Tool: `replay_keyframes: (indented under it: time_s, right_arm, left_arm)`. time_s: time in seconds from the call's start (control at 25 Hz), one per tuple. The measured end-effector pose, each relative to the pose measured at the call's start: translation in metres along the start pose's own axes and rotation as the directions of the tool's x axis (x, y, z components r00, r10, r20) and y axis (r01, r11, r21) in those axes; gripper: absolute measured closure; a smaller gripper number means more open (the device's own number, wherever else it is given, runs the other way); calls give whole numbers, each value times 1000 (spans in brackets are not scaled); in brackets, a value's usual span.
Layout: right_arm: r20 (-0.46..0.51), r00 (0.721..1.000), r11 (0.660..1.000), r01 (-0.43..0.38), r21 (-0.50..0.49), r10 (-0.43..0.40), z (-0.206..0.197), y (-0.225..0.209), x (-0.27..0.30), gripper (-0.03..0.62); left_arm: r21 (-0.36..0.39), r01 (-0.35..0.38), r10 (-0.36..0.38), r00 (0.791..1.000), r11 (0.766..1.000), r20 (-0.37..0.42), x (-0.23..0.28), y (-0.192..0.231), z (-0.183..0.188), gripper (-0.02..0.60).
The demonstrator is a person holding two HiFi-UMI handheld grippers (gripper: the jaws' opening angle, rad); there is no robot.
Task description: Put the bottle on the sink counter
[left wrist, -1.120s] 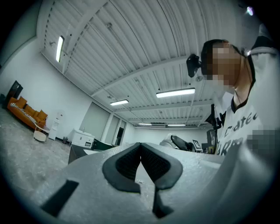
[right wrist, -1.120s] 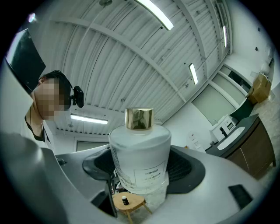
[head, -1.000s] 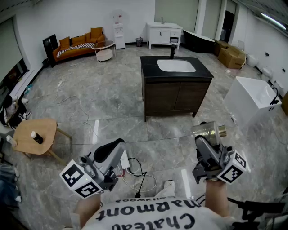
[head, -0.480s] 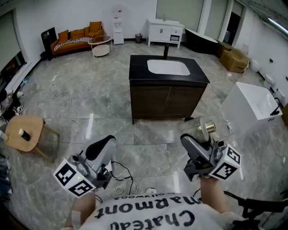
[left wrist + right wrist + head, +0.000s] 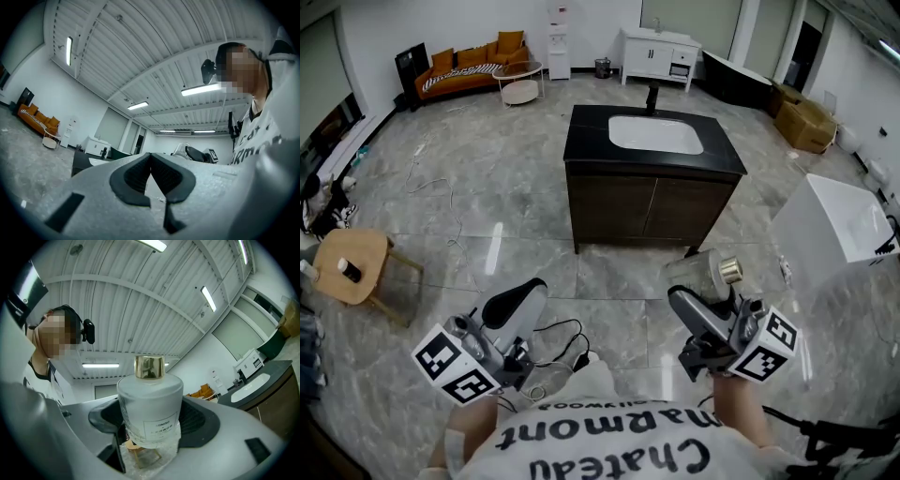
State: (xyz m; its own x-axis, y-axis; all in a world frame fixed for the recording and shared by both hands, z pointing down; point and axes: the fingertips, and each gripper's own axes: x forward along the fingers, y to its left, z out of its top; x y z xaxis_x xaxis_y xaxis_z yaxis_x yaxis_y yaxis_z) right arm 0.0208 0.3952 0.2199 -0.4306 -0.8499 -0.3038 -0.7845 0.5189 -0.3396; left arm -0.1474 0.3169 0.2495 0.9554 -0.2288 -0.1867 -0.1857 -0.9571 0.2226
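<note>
A frosted clear bottle (image 5: 150,411) with a gold cap sits between the jaws of my right gripper (image 5: 152,420), which is shut on it. In the head view the bottle (image 5: 701,273) is held at the lower right, tilted toward the sink counter (image 5: 591,148), a dark vanity with a white basin and black tap standing a few steps ahead. My left gripper (image 5: 523,298) hangs at the lower left, its jaws shut with nothing between them; its own view shows the left gripper (image 5: 151,176) pointing up at the ceiling.
A white tub or cabinet (image 5: 839,230) stands to the right of the vanity. A small wooden table (image 5: 347,265) with a dark bottle is at the left. Cables (image 5: 558,342) lie on the marble floor by my feet. A sofa (image 5: 469,70) and white cabinet (image 5: 661,52) stand far back.
I have walked closer to the sink counter, which now looks larger and nearer. Both grippers keep the same pose; the bottle stays in the right one.
</note>
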Motion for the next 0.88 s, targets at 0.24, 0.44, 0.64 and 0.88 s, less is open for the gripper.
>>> replay_keyframes:
  time_s: [0.24,0.44,0.64,0.88]
  right_arm:
    - [-3,1000,1000,18,15,-18,15,-56,11,256]
    - [-2,1000,1000,24,16,-24,18,-121,54,256]
    - [-20,1000,999,20,28,-19,23,-189,120,256]
    - [-37,999,1000,-8,-4,8,40,-250,205,256]
  left_arm:
    - [-4,31,-32,999,999,-18,62,28,-5,566]
    - [7,39,-39,999,999,-27,111,85,-5,566]
    - [-6,51,-51,999,999,-15,166,160,9,566]
    - [9,74,-74,997,997,4,217,237,38,566]
